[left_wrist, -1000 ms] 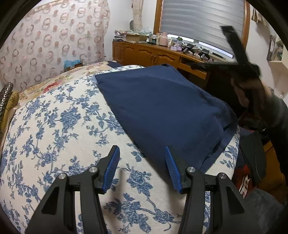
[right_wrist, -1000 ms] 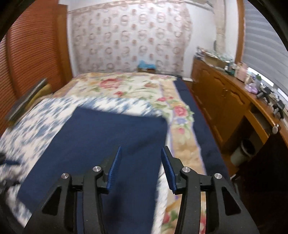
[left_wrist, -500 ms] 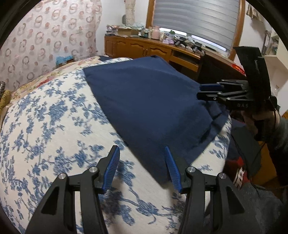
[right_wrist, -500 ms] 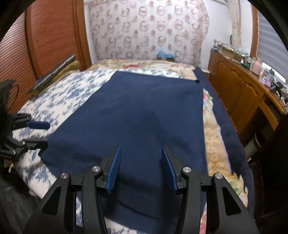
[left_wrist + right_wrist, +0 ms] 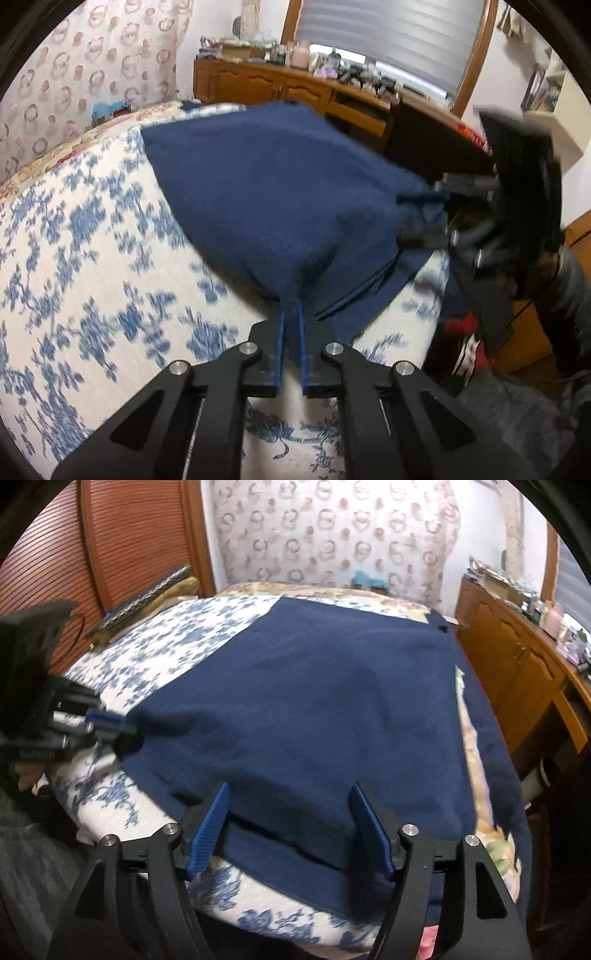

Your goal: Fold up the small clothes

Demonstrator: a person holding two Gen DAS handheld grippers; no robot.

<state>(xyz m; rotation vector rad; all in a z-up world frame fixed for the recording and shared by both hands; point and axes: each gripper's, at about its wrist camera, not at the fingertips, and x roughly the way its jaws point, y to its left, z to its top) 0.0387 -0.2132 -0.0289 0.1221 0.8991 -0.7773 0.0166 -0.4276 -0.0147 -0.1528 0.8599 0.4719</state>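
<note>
A navy blue garment (image 5: 280, 192) lies spread on the flowered bedspread (image 5: 92, 240). My left gripper (image 5: 291, 325) is shut on the garment's near corner, and the cloth rises to a peak between its blue pads. In the right wrist view this same left gripper (image 5: 110, 725) pinches the garment (image 5: 314, 701) at its left corner. My right gripper (image 5: 290, 808) hangs over the garment's near folded edge with its jaws opening wide; cloth lies between the fingers, untouched by the pads. In the left wrist view the right gripper (image 5: 436, 210) is blurred at the garment's right edge.
A wooden dresser (image 5: 280, 85) crowded with small items runs along the window wall. Patterned curtains (image 5: 332, 531) hang behind the bed and a slatted wooden door (image 5: 110, 542) stands to the left. Pillows (image 5: 159, 590) lie at the bed's far left. A person's sleeve (image 5: 569, 288) shows at right.
The left gripper has shut on the garment's corner, which now peaks upward. The right gripper has come down to the near edge and spread its jaws wider.
</note>
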